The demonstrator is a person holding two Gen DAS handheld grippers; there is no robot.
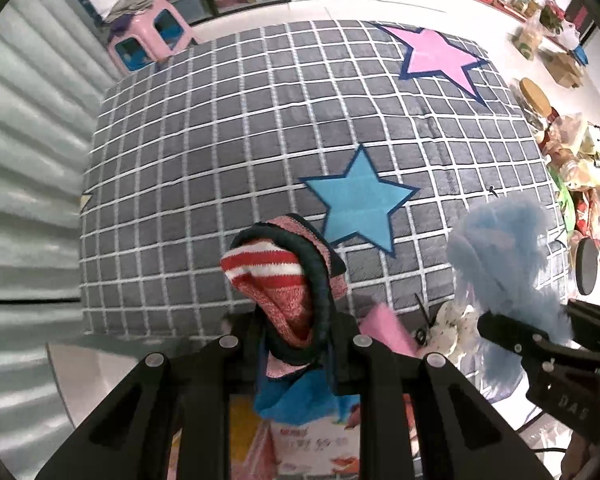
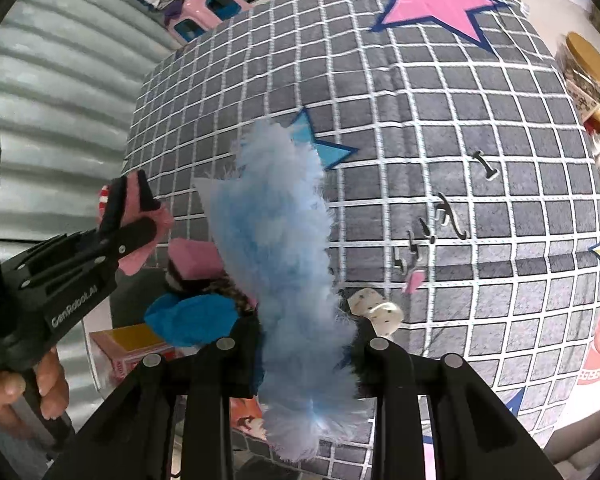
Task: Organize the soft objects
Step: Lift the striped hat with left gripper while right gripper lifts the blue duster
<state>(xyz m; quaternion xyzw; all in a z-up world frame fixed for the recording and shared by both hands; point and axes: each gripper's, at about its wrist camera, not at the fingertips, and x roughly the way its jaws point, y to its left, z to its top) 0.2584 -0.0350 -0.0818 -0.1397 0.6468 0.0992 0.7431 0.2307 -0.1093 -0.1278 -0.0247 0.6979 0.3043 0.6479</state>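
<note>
My left gripper (image 1: 296, 340) is shut on a red and pink sock with red-white stripes and a dark cuff (image 1: 284, 280), held up above the near edge of the grey checked mat (image 1: 220, 140). It also shows in the right wrist view (image 2: 140, 220), at the left. My right gripper (image 2: 304, 344) is shut on a fluffy light blue sock (image 2: 276, 240), which also shows in the left wrist view (image 1: 500, 264). Below lie a blue cloth (image 2: 192, 316), a pink item (image 2: 196, 256) and a white dotted piece (image 2: 376, 308).
The mat has a blue star (image 1: 360, 200) and a pink star (image 1: 436, 56). A pink stool (image 1: 148, 36) stands at the far left corner. Jars and clutter (image 1: 572, 152) line the right side. A red-yellow box (image 2: 128, 348) sits below the left gripper. A corrugated wall (image 1: 28, 160) is on the left.
</note>
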